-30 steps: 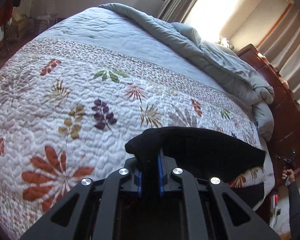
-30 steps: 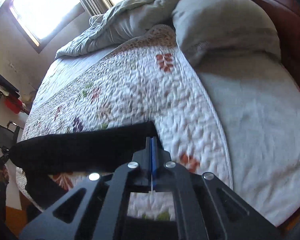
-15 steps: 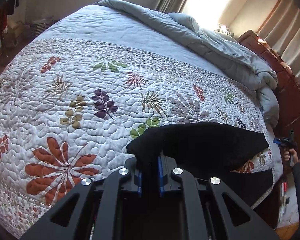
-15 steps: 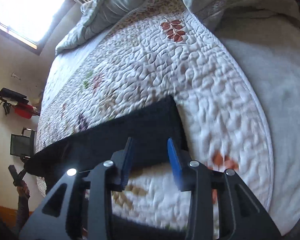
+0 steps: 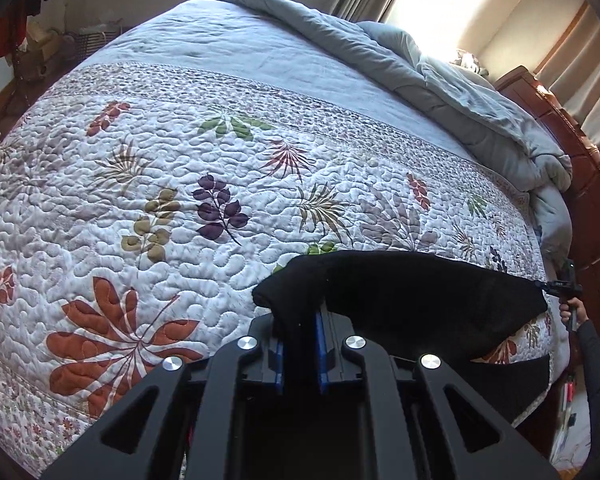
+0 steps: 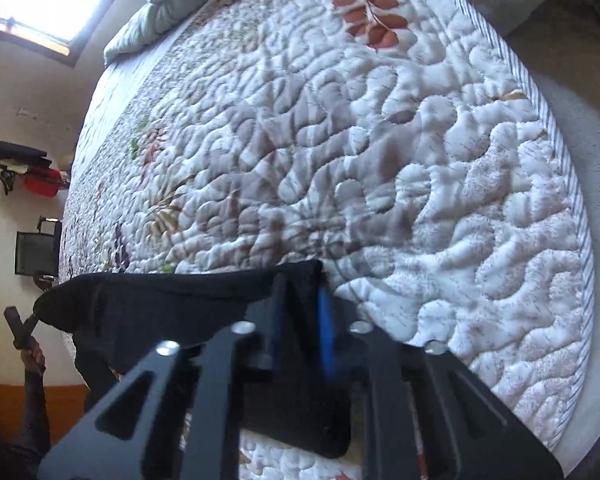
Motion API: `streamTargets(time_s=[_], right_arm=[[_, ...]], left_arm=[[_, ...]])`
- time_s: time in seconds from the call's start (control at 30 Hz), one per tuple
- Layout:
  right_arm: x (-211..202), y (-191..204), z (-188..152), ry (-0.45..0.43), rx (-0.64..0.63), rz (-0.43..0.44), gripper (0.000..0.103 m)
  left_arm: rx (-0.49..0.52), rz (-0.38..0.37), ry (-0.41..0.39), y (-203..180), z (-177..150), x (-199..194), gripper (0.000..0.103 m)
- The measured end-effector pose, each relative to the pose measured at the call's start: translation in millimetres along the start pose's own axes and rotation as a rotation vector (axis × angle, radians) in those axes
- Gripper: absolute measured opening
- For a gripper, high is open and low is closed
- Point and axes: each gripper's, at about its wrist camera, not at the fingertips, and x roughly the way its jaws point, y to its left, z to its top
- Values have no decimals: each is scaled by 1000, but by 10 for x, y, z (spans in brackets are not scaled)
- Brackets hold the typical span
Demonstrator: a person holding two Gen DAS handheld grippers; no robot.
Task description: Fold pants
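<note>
Two grippers, one pair of black pants [image 5: 412, 292]: left gripper [image 5: 299, 322] clamps one corner of the cloth; right gripper [image 6: 304, 300] has just been closing, its jaws now pinching the other corner. Pants stretch between them over one floral quilt [image 5: 220, 184] (one rumpled grey duvet [image 5: 440, 80] beyond). One wooden headboard [image 5: 580, 184] stands by the curtains [image 5: 588, 56] at right.

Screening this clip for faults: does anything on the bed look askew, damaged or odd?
Nothing looks damaged. The black pants are held stretched over the quilt by the left gripper and the right gripper, whose jaws have just been closing on the cloth. The grey duvet is bunched at the far edge, which is merely untidy.
</note>
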Motion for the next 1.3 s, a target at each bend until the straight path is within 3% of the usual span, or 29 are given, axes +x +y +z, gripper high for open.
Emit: streamTargets(time_s=[0.2, 0.43, 0.57, 0.67, 0.83, 0.9, 1.03, 1.1, 1.2, 1.3], right_arm=[[-641, 327, -336, -121, -72, -20, 7], [-1474, 517, -1233, -300, -127, -180, 6], [-1489, 647, -1950, -397, -211, -352, 6], [-1261, 722, -2549, -449, -262, -484, 7], [-920, 605, -3293, -471, -222, -588, 8], [-850, 546, -3497, -456, -181, -592, 12], [-786, 452, -3826, -422, -37, -520, 26], [-811, 407, -3948, -415, 64, -424, 49], [-790, 352, -4109, -389, 205, -265, 50], [-819, 317, -4239, -395, 320, -103, 52]], left_arm=[[3, -14, -38, -70, -53, -238, 11], [6, -96, -112, -44, -326, -691, 11], [29, -97, -86, 23, -731, -720, 12], [20, -103, -66, 114, -1085, -659, 13], [5, -63, -3, 268, -1566, -561, 22], [-17, -30, 25, 341, -1719, -500, 29], [-62, 49, 62, 521, -1957, -435, 67], [-92, 91, 86, 599, -2062, -436, 73], [-169, 148, 101, 745, -2241, -521, 73], [-309, 83, 35, 895, -2419, -779, 73]])
